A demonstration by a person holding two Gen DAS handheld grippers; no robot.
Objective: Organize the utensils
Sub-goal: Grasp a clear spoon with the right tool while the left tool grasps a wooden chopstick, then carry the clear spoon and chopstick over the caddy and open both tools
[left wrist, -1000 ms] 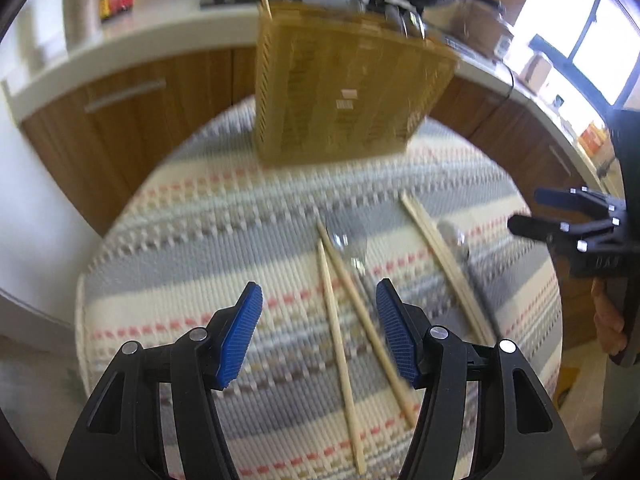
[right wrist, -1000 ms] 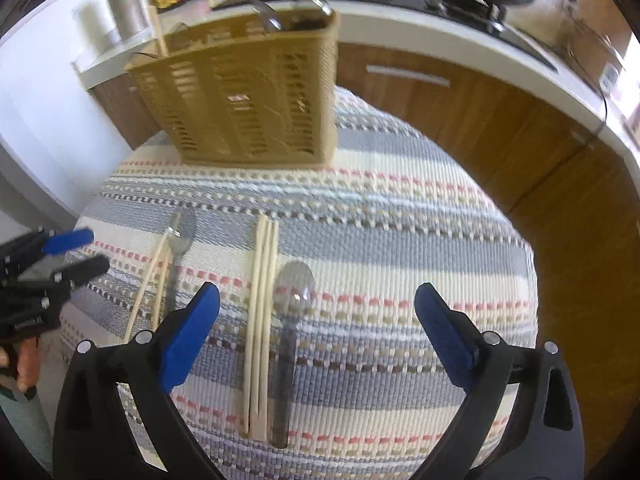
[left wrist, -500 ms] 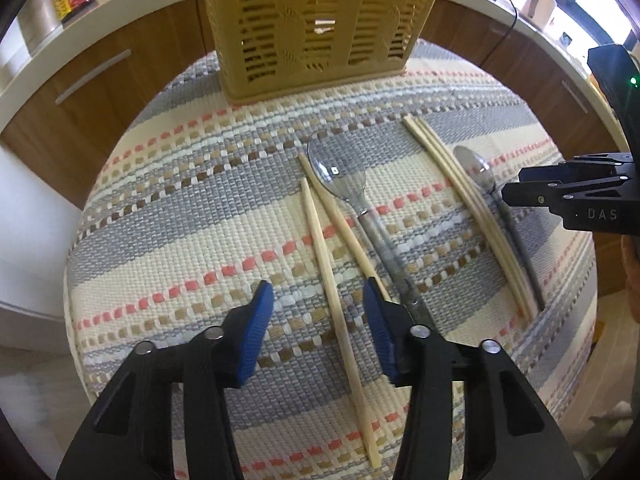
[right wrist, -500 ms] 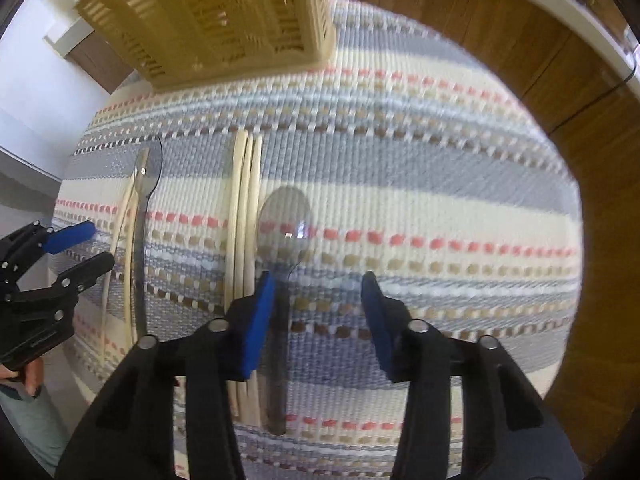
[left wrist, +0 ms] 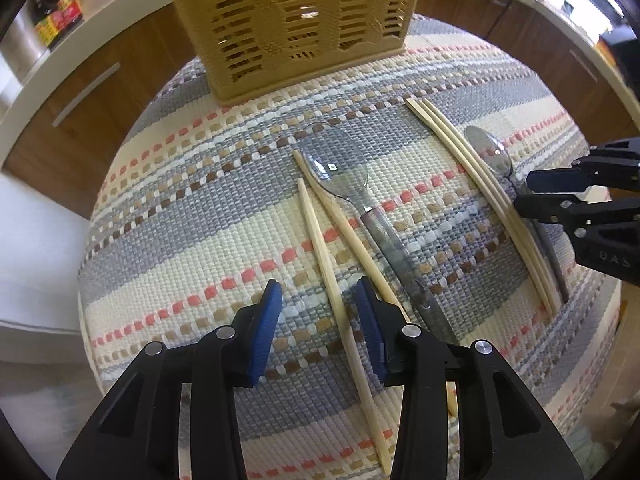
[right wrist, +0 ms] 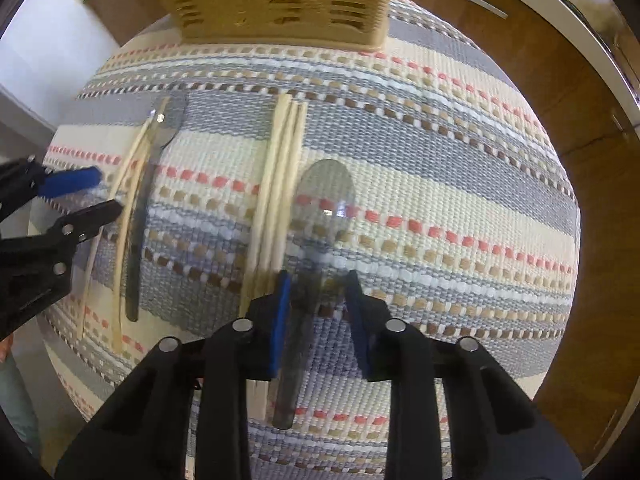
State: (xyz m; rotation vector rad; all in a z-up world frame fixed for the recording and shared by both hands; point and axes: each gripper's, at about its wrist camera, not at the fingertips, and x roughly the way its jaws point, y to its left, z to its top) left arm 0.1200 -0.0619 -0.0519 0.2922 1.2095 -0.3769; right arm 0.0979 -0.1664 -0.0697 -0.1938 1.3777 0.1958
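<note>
A woven striped mat (left wrist: 200, 208) carries two sets of utensils. My left gripper (left wrist: 320, 316) hangs low over the left set, its jaws closing. One pale chopstick (left wrist: 320, 248) lies between its blue pads, untouched; a second chopstick (left wrist: 344, 228) runs under the right finger. A clear-bowled spoon (left wrist: 340, 168) lies beside them. My right gripper (right wrist: 318, 304) is also closing, astride the handle of the other spoon (right wrist: 326, 196), with a gap still showing on the right side. A bundle of chopsticks (right wrist: 280, 184) lies just left of it. The yellow slotted basket (left wrist: 288, 16) stands behind.
Wooden cabinets (left wrist: 80, 92) and a white counter ring the mat's round edge. Bottles (left wrist: 56, 16) stand on the counter at the far left. Each gripper shows in the other's view, the right gripper (left wrist: 560, 196) and the left gripper (right wrist: 80, 196), close to its own utensils.
Both grippers have come down toward the mat and narrowed their jaws, the right one by a lot. The left has settled over a chopstick, the right over the spoon handle.
</note>
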